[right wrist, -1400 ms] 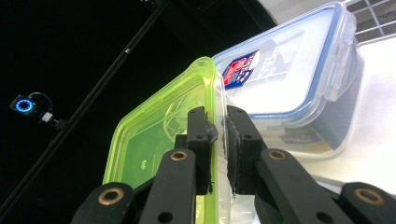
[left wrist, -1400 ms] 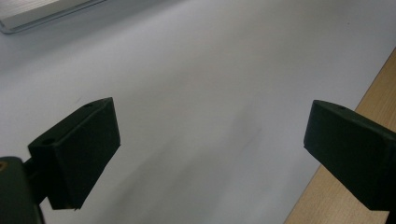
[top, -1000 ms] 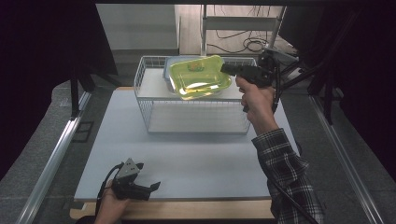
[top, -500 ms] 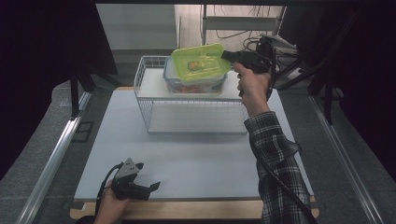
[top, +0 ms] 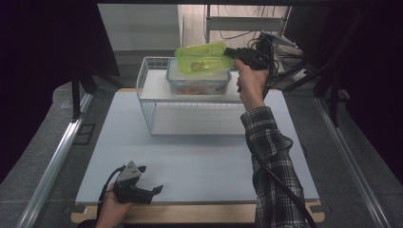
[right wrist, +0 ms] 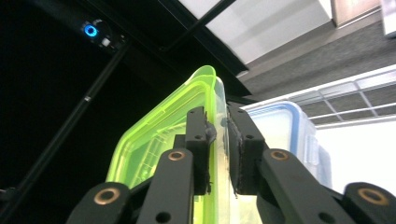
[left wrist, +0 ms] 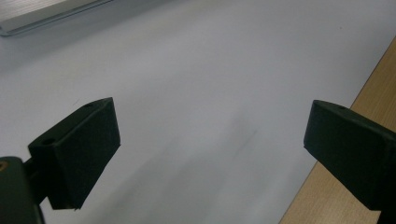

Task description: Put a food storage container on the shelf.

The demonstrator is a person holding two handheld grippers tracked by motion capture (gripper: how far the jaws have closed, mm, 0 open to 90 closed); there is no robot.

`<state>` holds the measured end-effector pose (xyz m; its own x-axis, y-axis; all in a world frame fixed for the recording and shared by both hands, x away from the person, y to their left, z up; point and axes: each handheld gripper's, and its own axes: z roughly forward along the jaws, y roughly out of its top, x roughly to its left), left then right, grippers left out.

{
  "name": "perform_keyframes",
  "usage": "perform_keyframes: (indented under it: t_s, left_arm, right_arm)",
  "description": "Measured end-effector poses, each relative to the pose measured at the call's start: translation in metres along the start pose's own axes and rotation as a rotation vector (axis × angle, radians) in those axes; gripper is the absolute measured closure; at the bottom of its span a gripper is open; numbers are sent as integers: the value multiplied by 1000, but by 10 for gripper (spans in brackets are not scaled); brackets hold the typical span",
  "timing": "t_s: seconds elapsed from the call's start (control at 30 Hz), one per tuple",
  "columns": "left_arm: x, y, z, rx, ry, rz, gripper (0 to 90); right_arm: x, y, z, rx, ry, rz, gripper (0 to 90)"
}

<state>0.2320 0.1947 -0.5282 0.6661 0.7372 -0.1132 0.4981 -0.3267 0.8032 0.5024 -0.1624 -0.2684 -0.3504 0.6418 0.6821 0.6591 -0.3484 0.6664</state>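
My right gripper point(top: 233, 52) is shut on the right edge of a bright green container lid point(top: 200, 56) and holds it tilted in the air above a white wire basket point(top: 190, 121). In the right gripper view the jaws pinch the lid's rim point(right wrist: 217, 107) from both sides. Under the lid, a clear lidless container with a blue rim point(top: 197, 82) sits on the basket's top shelf, with reddish contents. My left gripper point(top: 154, 194) rests open near the table's front edge, with nothing between its jaws in the left gripper view point(left wrist: 210, 144).
The white tabletop point(top: 199, 161) spreads in front of the basket, with a wooden strip point(top: 199, 213) at its near edge. Metal rails point(top: 57, 156) run along both sides. Cables and black stands point(top: 304, 66) crowd the back right.
The right gripper has lifted the green lid up off the container and tilted it, moving slightly left. The left gripper has stayed in place.
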Motion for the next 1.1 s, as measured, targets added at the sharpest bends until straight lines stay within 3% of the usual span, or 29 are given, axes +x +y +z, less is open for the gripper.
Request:
perform_keyframes:
  t_s: [0.17,0.27,0.5,0.53,0.7,0.83,0.97,1.1]
  left_arm:
    - [-1,0,0,2,-1,2,35]
    - [-1,0,1,4,0,6,35]
    - [-1,0,0,1,1,3,35]
    - [-1,0,0,1,1,4,35]
    - [-3,1,1,4,3,10,35]
    - [-3,1,1,5,2,10,35]
    - [-3,1,2,5,3,12,35]
    - [-3,1,1,5,4,17,35]
  right_arm:
    - [5,-4,0,-1,-75,-89,708]
    - [6,-4,0,-11,-95,-109,622]
    - [7,-3,-18,-17,-88,-166,536]
    - [7,-5,-22,-12,-91,-192,537]
    - [7,-18,-43,-25,-83,-288,620]
    - [10,-41,-56,-16,-67,-400,769]
    - [16,-66,-53,59,-26,-480,873]
    - [27,-86,-39,100,-3,-561,892]
